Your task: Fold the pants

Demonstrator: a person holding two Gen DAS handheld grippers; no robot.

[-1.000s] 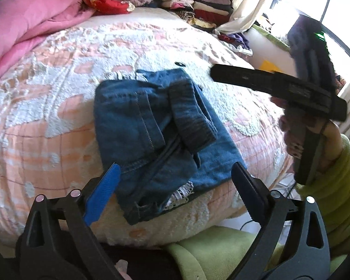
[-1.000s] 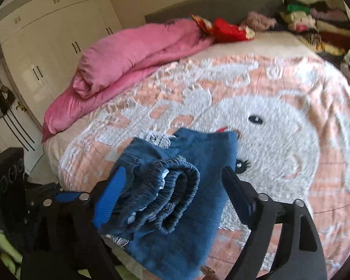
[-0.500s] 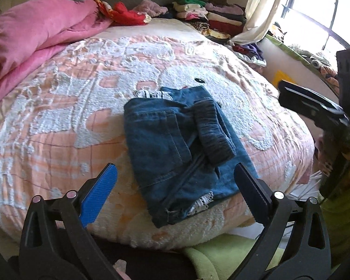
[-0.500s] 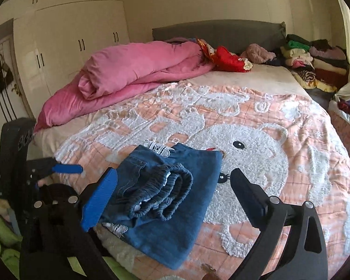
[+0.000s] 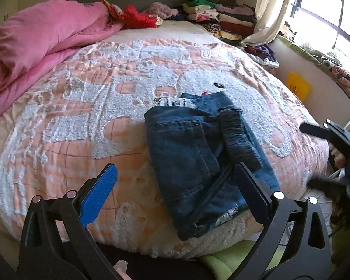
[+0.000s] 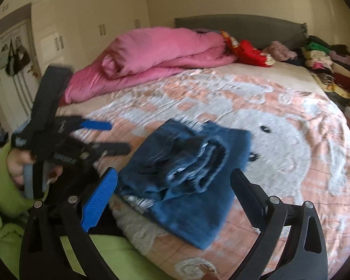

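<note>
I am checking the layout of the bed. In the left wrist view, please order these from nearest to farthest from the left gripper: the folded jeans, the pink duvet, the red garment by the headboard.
1. Folded jeans: just ahead of the left gripper, near the bed's front edge.
2. Pink duvet: far left side of the bed.
3. Red garment: at the headboard, top centre.

- Folded jeans (image 6: 186, 175) at centre frame, lying on a peach and white bedspread (image 6: 291, 140), waistband roll on top.
- Right gripper (image 6: 175, 198) across the bottom, jaws spread wide, just opened further, touching nothing; jeans showing between them.
- Left gripper (image 6: 114, 137) at middle left, blurred, jaws parted, gripped by a hand (image 6: 18, 163) in a green sleeve.
- Pink quilt (image 6: 156, 53) at upper centre; stacked clothes (image 6: 326, 60) at upper right.
</note>
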